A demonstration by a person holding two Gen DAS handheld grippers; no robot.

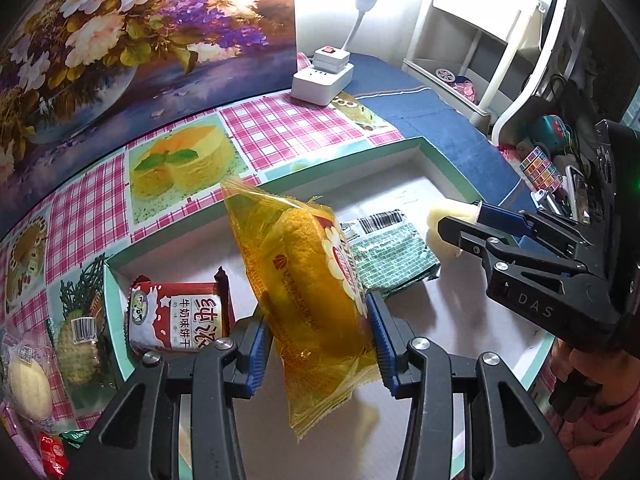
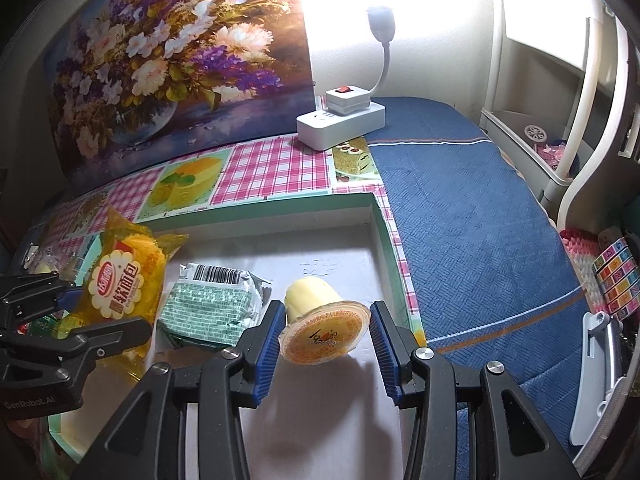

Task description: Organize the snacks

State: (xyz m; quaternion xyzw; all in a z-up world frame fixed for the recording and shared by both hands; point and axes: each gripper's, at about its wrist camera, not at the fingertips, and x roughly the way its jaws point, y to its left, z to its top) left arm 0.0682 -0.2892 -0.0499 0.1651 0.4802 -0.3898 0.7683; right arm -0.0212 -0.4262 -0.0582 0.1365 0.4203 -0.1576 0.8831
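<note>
Above the shallow tray, the left gripper pinches a yellow bread packet around its middle, jaws pressed into the wrapper, apparently so the soft bag hangs clear for setting down beside the green packet on the tray floor. Nearer the tray's right wall, the right gripper carries a jelly cup on its side between its pads; whether both pads touch cannot be told. A milk biscuit pack lies against the tray's left wall.

two close wrist views angled down into one shared tray, both facing the flower painting
</note>
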